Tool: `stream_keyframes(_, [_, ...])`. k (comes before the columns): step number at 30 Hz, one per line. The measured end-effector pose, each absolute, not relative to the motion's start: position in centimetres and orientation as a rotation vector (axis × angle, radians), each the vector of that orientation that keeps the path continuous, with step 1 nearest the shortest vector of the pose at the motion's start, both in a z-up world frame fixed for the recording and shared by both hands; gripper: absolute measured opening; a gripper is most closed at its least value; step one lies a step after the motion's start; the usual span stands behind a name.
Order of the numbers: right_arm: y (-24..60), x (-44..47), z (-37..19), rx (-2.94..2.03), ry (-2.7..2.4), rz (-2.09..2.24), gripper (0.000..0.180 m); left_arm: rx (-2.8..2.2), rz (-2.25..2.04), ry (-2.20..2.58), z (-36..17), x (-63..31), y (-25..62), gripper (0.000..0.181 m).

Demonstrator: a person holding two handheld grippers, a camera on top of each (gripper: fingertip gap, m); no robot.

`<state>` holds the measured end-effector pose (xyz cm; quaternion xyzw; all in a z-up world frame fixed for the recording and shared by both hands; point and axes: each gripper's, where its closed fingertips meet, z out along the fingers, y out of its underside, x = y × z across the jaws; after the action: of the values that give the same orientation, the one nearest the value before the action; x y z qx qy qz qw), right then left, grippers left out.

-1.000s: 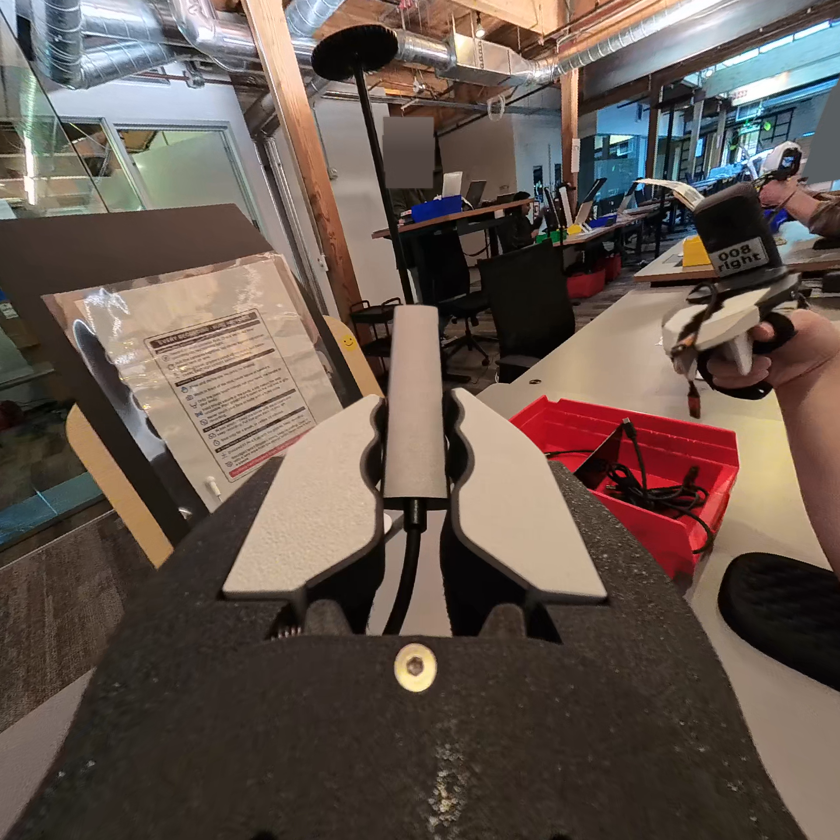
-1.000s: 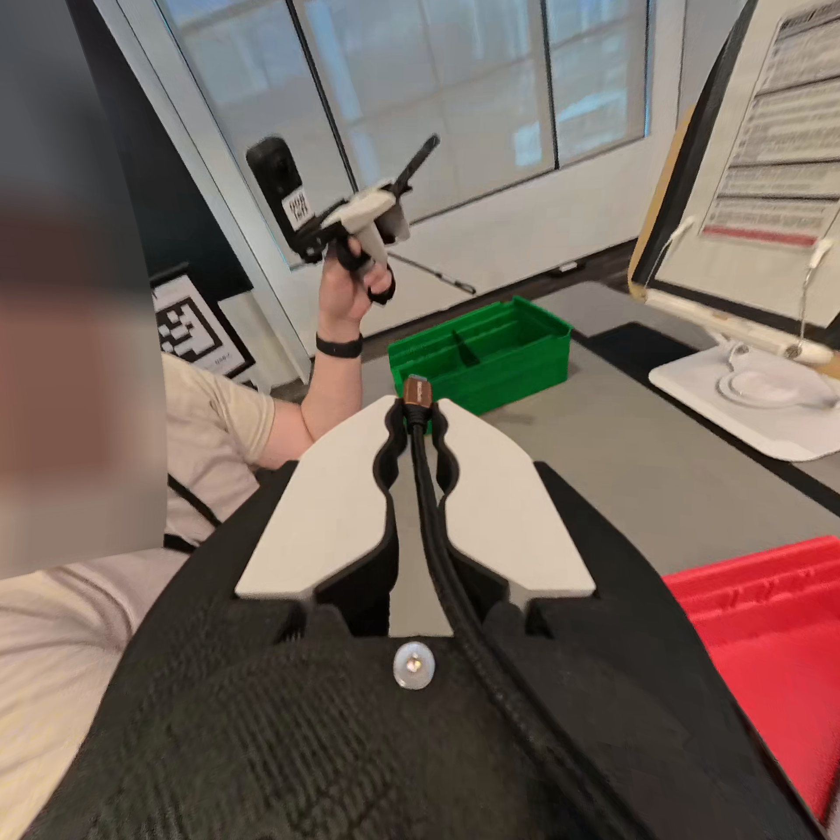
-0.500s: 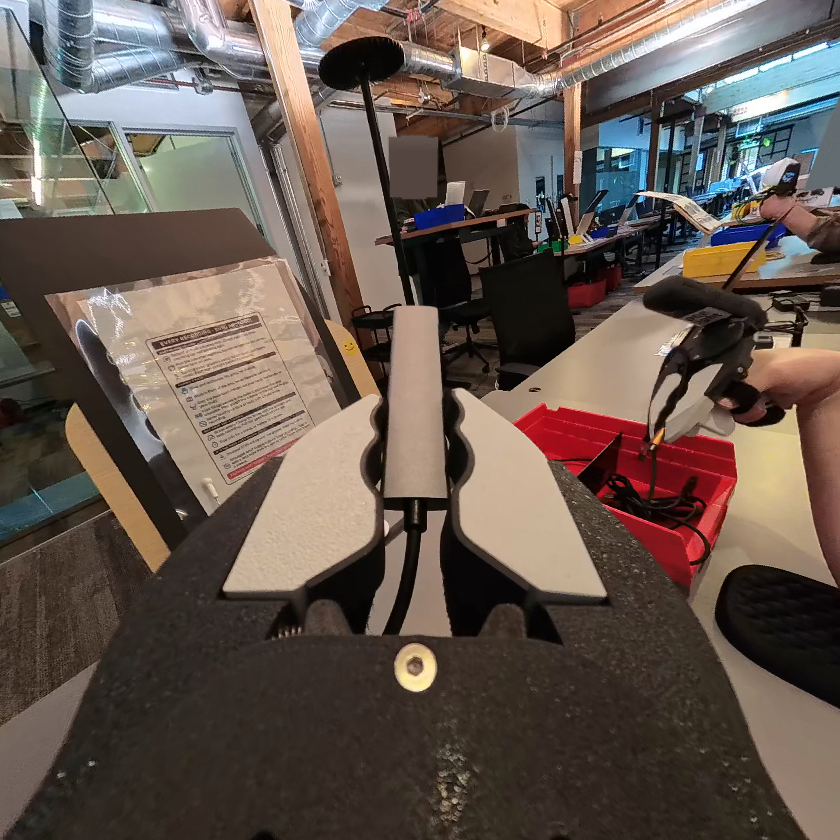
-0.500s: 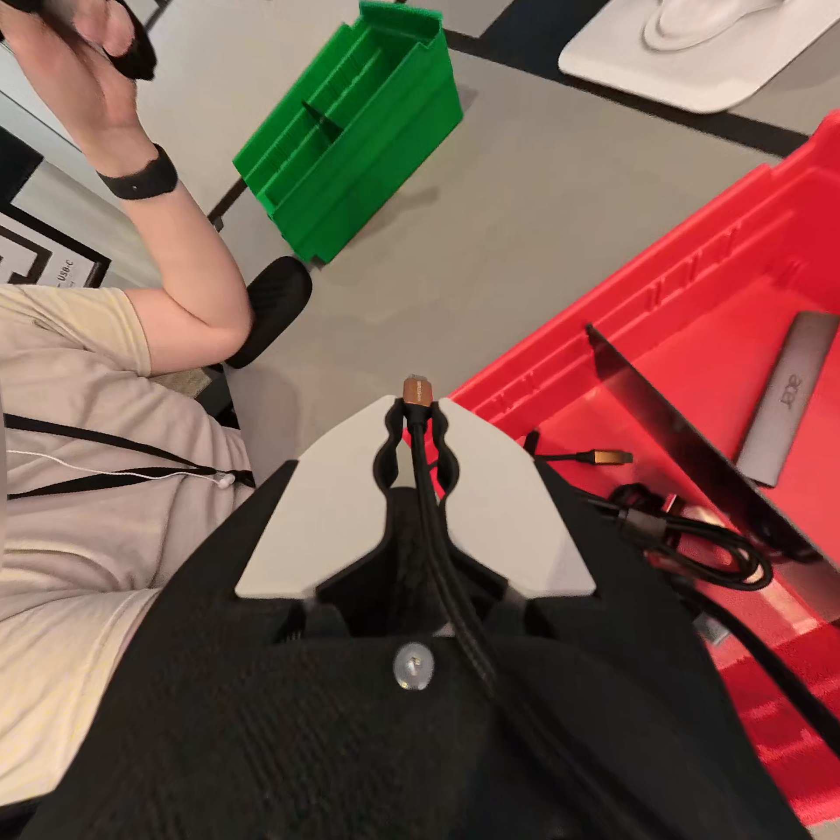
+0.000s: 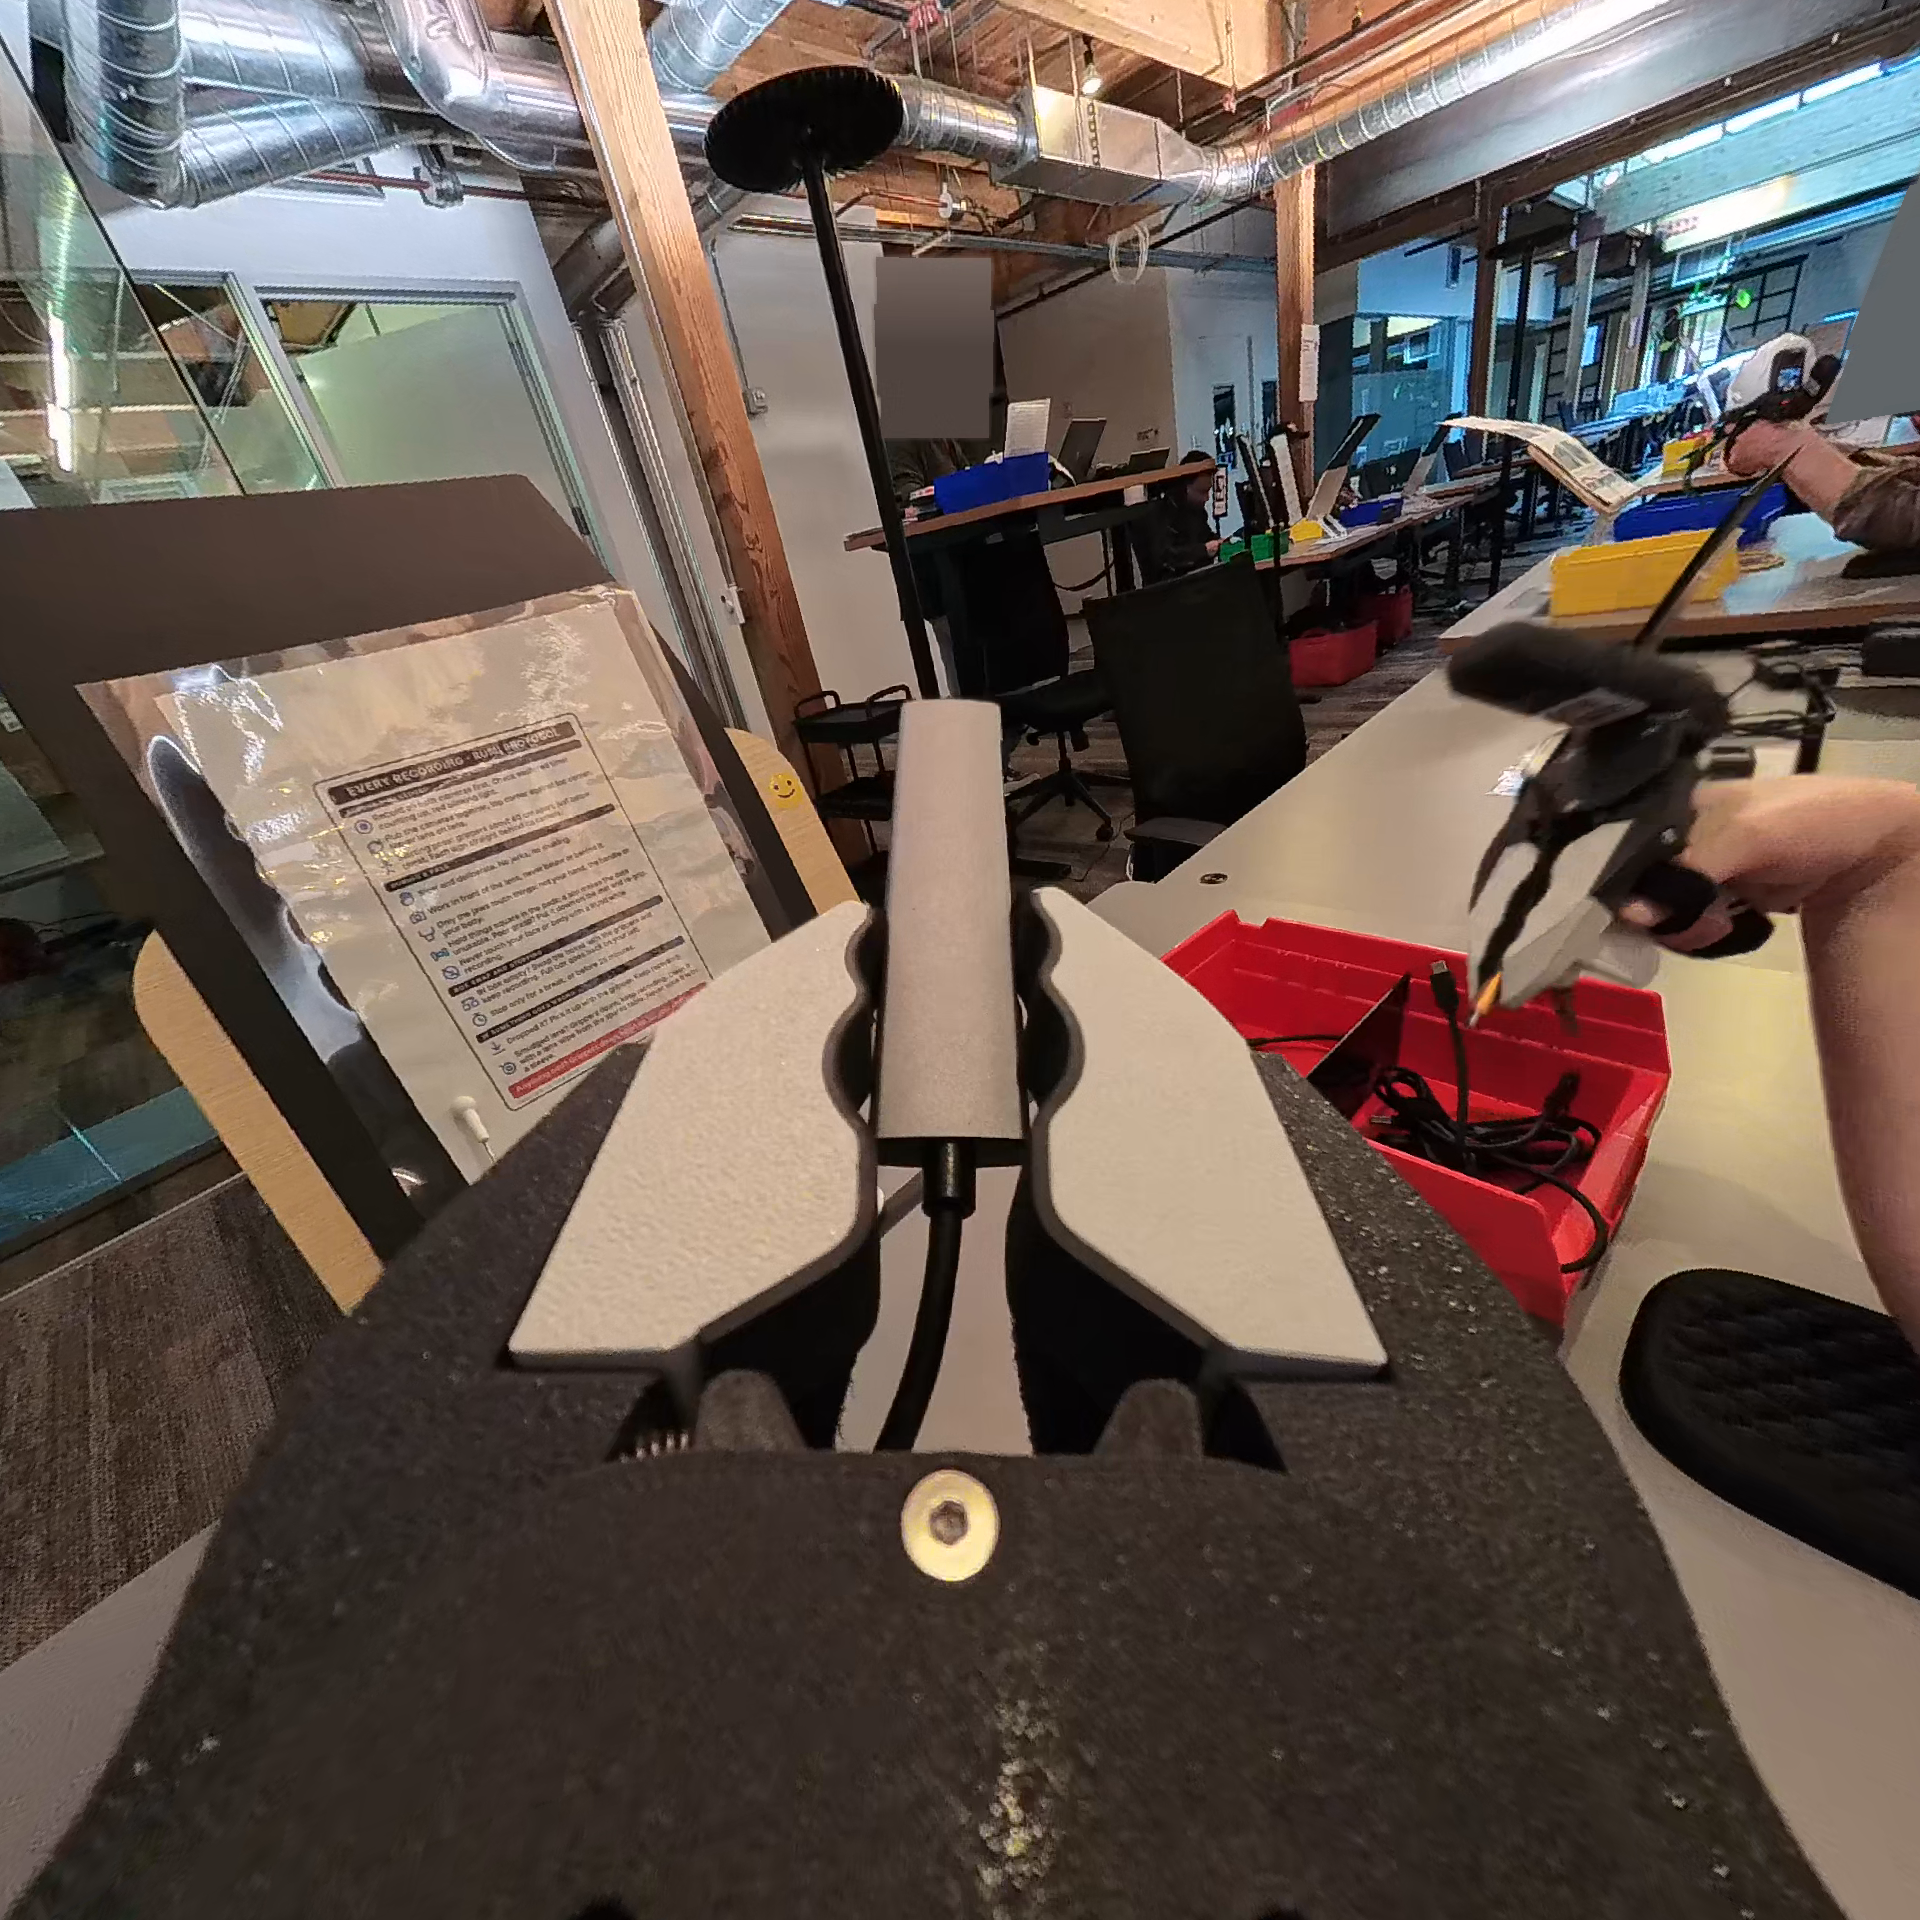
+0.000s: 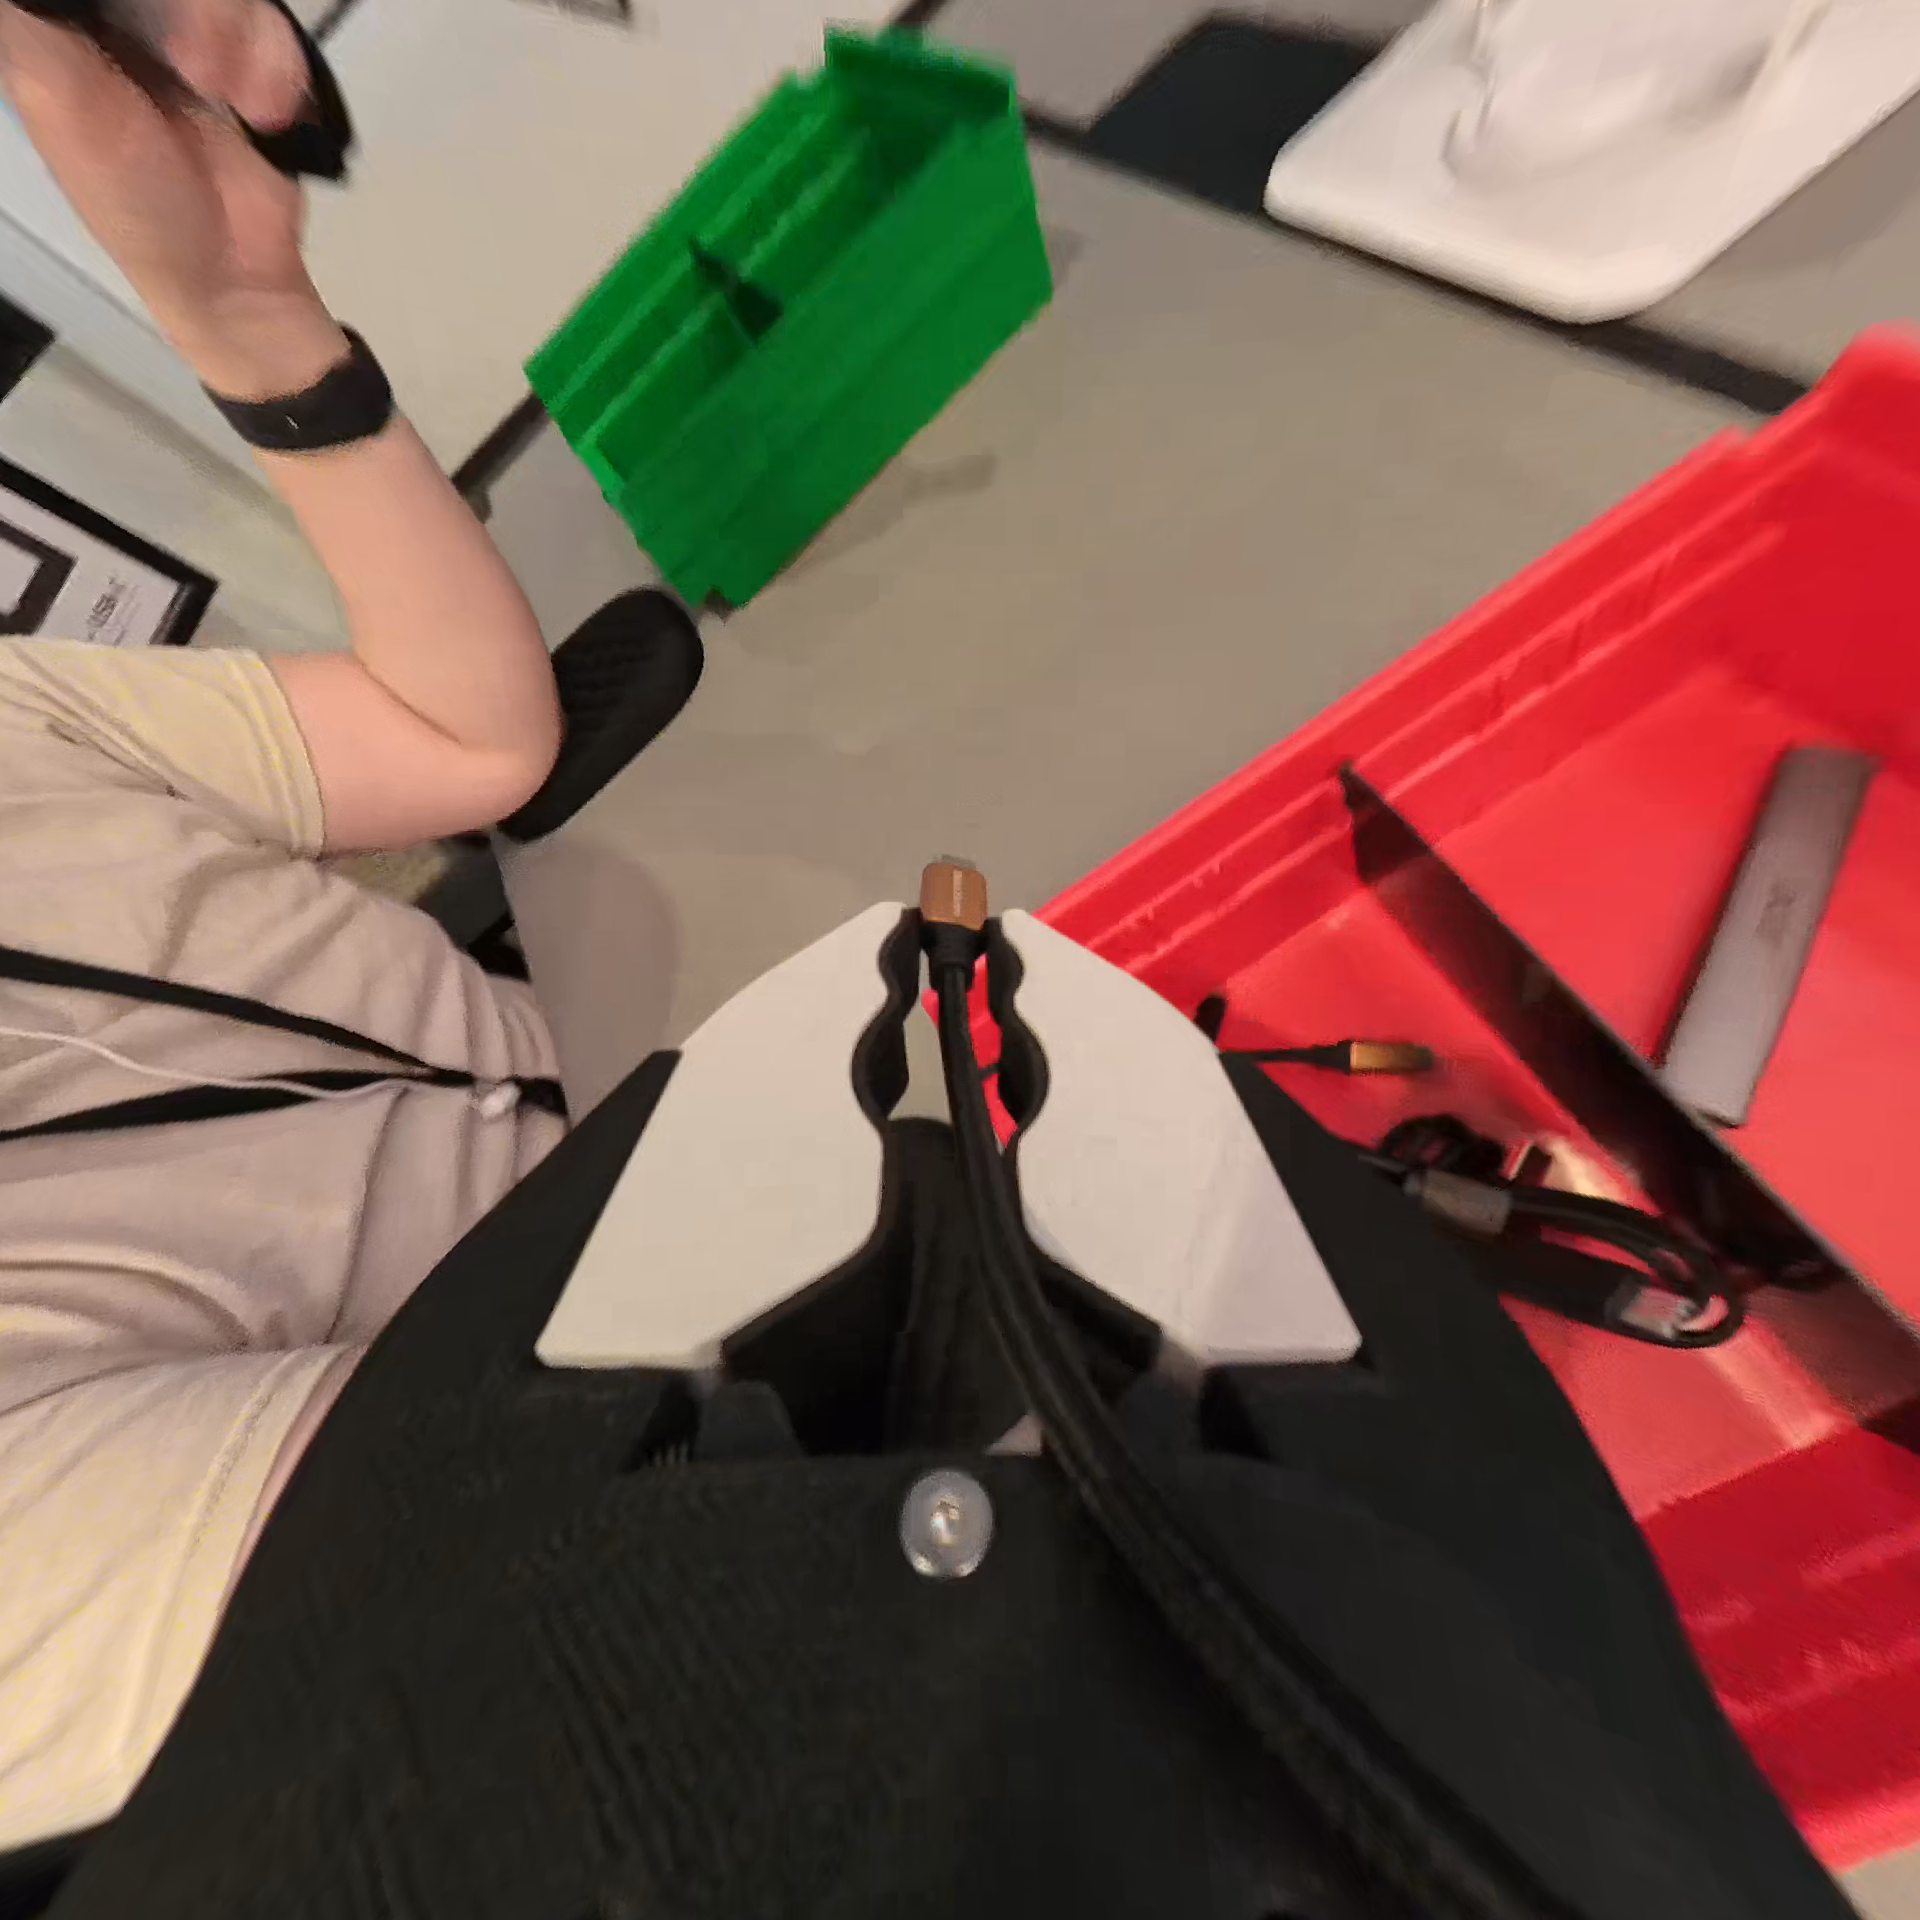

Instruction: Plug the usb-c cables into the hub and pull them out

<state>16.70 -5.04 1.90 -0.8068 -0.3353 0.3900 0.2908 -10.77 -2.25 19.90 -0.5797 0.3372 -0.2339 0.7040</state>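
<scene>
My left gripper [image 5: 948, 914] is shut on a grey hub [image 5: 943, 935] that stands up between its fingers, with the hub's black lead [image 5: 935, 1278] hanging down behind. My right gripper [image 6: 953, 920] is shut on a black usb-c cable [image 6: 971, 1091] whose copper plug [image 6: 951, 896] sticks out past the tips. In the left wrist view the right gripper [image 5: 1488, 1000] points down over the red bin [image 5: 1299, 961]. In the red bin [image 6: 1455, 727] lie a second grey hub [image 6: 1766, 925] and a tangle of black cables [image 6: 1558, 1226], on either side of a black divider [image 6: 1538, 977].
A green bin [image 6: 810, 312] stands on the grey table beyond the red one. A black pad [image 6: 613, 696] lies by the person's left elbow. A board with a plastic-covered sheet [image 5: 468, 883] leans at the left. A white stand base [image 6: 1558, 156] is at the far right. One gripper's finger ends stand about 35 cm off the other's.
My right gripper has swung from level to pointing down over the red bin, still holding the cable. My left gripper has kept the hub almost still.
</scene>
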Motion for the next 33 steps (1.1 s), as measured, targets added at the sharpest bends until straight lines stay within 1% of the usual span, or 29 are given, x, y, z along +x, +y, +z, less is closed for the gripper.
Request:
stream_keyframes(5, [-4.2, 16.7, -4.6, -2.430, -0.944, 1.164, 0.013, -1.301, -0.515, 0.756, 19.7, -10.7, -2.2, 0.023])
stream_keyframes(8, [-3.7, 16.8, -5.9, -2.473, -0.917, 1.211, 0.031, -1.306, -0.517, 0.757, 19.6, -10.6, -2.0, 0.023])
stream_keyframes(9, [-3.8, 17.1, -6.2, -2.506, -0.899, 1.212, 0.035, -1.309, -0.518, 0.759, 19.5, -10.5, -2.0, 0.023])
stream_keyframes(12, [-4.1, 17.9, -5.8, -2.522, -0.873, 1.154, 0.037, -1.317, -0.514, 0.768, 19.3, -10.3, -1.9, 0.023])
stream_keyframes(18, [-4.6, 19.7, -2.0, -2.400, -0.804, 0.886, 0.042, -1.325, -0.506, 0.785, 19.0, -9.9, -2.0, 0.023])
stream_keyframes(22, [-6.0, 18.9, -0.4, -2.307, -0.897, 0.845, 0.042, -1.322, -0.506, 0.784, 19.1, -10.0, -2.0, 0.023])
stream_keyframes(24, [-5.5, 18.8, -1.4, -2.363, -0.909, 0.800, 0.041, -1.323, -0.509, 0.783, 19.1, -10.0, -2.1, 0.023])
stream_keyframes(26, [-5.5, 18.4, -3.1, -2.491, -0.903, 0.837, 0.035, -1.323, -0.507, 0.785, 19.1, -10.0, -2.1, 0.023])
stream_keyframes(29, [-5.7, 18.2, -6.0, -2.662, -0.947, 0.843, 0.032, -1.322, -0.502, 0.785, 19.2, -10.1, -2.1, 0.023])
stream_keyframes(33, [-4.7, 18.1, -7.1, -2.682, -0.917, 0.936, 0.035, -1.322, -0.501, 0.780, 19.2, -10.3, -2.0, 0.023])
